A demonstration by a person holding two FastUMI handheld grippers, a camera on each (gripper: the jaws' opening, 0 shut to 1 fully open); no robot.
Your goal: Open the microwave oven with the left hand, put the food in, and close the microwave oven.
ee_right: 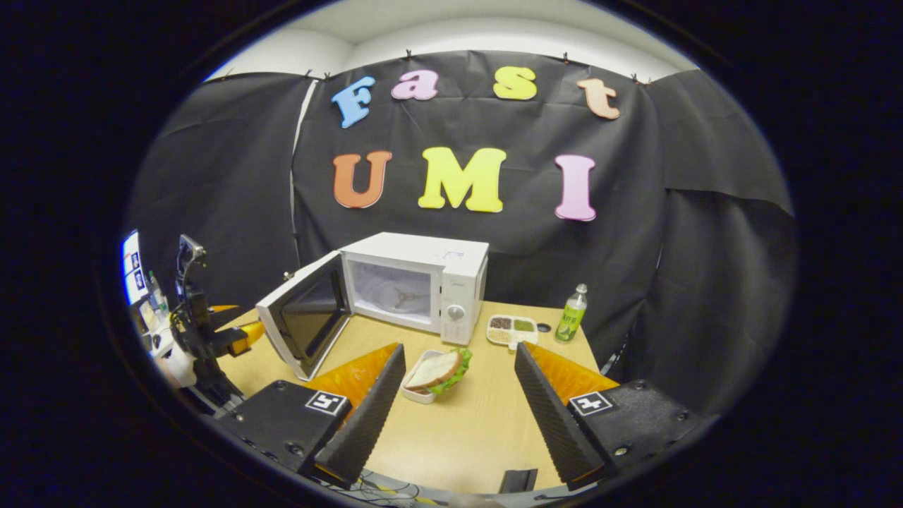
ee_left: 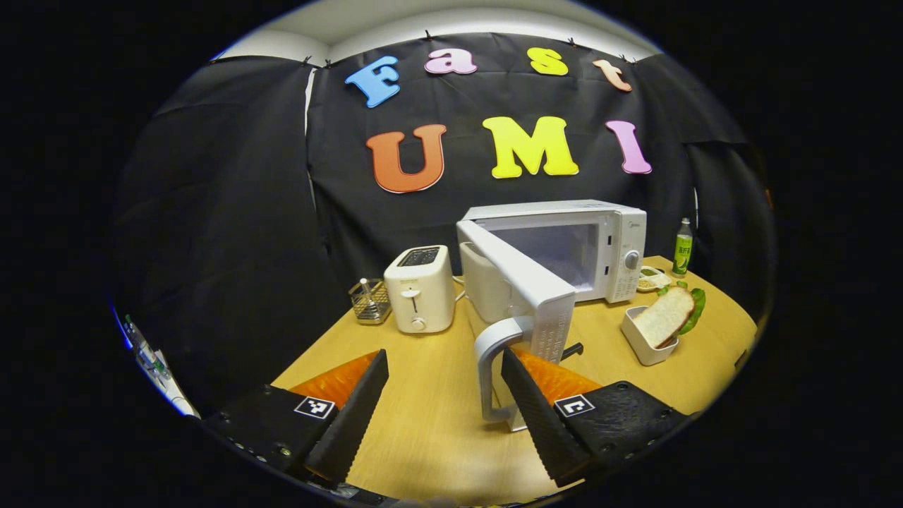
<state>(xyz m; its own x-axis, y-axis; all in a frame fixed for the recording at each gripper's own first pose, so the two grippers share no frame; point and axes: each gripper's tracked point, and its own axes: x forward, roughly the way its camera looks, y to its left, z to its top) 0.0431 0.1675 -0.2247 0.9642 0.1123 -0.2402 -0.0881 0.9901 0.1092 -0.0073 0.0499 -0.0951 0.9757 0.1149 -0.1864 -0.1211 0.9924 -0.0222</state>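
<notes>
- Microwave oven [ee_left: 564, 247]: white, at the back of the wooden table [ee_left: 437, 437]; door [ee_left: 522, 282] swung open, control knob on its right panel.
- Door handle [ee_left: 494, 367]: pale loop on the door's free edge; in the left gripper view it stands between the fingers, closer to the right-hand one, which seems to overlap it, though contact is hard to judge.
- Left gripper [ee_left: 444, 402]: jaws spread wide, nothing clamped. In the right gripper view it [ee_right: 243, 337] appears at the far left, beside the open door.
- Right gripper [ee_right: 458, 395]: jaws wide apart, empty, hanging over the table's near edge.
- Sandwich [ee_right: 439, 370]: bread slices with green leaf, tilted in a small white container [ee_right: 416, 391]; on the table in front of the oven, between the right gripper's fingers in that view but well beyond them.
- Oven cavity [ee_right: 395, 293]: the right gripper view looks into it; pale interior with a turntable fitting on its floor.
- Toaster [ee_left: 420, 289] and wire basket [ee_left: 370, 302]: left gripper view, left of the oven.
- Divided tray [ee_right: 512, 329] and green bottle [ee_right: 571, 313]: right of the oven.
</notes>
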